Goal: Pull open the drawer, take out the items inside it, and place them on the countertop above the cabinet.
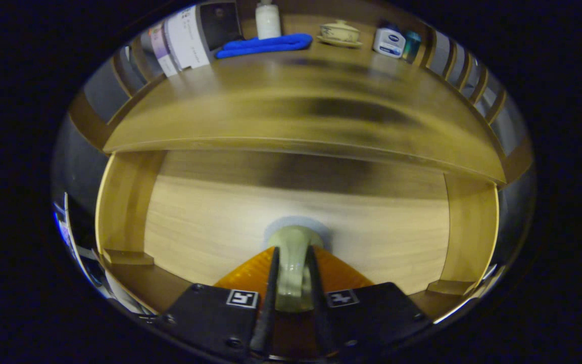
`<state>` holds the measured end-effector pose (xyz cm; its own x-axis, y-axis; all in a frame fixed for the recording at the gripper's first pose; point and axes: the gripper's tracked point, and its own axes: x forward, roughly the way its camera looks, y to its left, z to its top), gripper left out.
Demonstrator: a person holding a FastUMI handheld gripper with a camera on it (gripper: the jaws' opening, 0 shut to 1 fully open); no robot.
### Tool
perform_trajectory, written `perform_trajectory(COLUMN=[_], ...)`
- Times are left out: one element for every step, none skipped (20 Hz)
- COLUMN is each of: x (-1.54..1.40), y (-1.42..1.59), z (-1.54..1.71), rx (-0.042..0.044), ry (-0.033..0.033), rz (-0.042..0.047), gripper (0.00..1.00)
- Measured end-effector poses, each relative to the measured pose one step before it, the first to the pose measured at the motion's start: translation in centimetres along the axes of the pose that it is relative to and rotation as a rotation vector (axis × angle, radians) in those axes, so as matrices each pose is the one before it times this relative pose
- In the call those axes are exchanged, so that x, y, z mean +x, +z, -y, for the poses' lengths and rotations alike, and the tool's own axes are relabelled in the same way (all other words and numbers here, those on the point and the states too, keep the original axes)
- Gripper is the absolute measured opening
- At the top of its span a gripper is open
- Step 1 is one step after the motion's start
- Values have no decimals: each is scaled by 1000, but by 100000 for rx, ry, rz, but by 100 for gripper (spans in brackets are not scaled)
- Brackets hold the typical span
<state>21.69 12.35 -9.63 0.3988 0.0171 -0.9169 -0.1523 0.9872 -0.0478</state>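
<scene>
Gripper view: fingers [291, 275] pinched the drawer knob [291, 247] on the drawer front [210, 222], below the table [271, 111]. Knob looked rigid, smooth, possibly slippery; grip its neck.

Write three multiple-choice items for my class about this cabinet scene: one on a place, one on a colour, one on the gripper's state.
1. Where does the folded cloth lie?
A on the wooden countertop
B inside the drawer
C on the floor
2. What colour is that cloth?
A red
B blue
C green
3. What is the gripper doing?
A hanging open
B holding a bottle
C shut on the pale round drawer knob

A: it lies at the countertop's back. B: plainly blue. C: both fingers press the knob's sides.
</scene>
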Motion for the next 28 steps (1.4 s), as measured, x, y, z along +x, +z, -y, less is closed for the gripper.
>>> perform_trajectory(x=[-79, -149, -219, -292, -419, -652, -731, -800, -702, -765, -830, -726, -616, -623, -620, -593, -590, -549, -554, -452, -174, -129, 78, 90, 316, 368, 289, 504], y=[-15, -85, -3, 166, 128, 296, 215, 354, 519, 388, 347, 436, 392, 320, 418, 479, 595, 783, 985, 924, 813, 1052, 1018, 1109, 749, 717, 989, 921], z=[447, -165, 31, -44, 293, 52, -12, -33, 280, 5, -1, 13, 33, 132, 141, 141, 210, 273, 319, 344, 222, 194, 208, 50, 6, -18, 156, -24], rx=[-856, -1130, 1377, 617, -636, 2, 273, -467, -227, -647, -404, -193, -544, 290, 280, 210, 241, 221, 14, 233, 351, 975, 1557, 1939, 1285, 927, 578, -622], ry=[-957, 578, 729, 1009, 104, 296, 264, 439, -636, 6, 385, -35, -18, -142, 178, 288, 200, -321, -621, -609, -579, -455, -28, 164, 330, -455, -737, -674], rz=[1385, -409, -164, 699, 184, 1124, 1118, 926, 1618, 1149, 1486, 1406, 1241, 1028, 634, 638, 1354, 1598, 1596, 1213, 1150, 764, 668, 333, -89, -477, 257, -237], gripper=[24, 21, 21, 20, 20, 19, 19, 19, 19, 19, 19, 19, 19, 19, 19, 19, 19, 19, 19, 19, 19, 19, 19, 19, 19, 19, 19, 18])
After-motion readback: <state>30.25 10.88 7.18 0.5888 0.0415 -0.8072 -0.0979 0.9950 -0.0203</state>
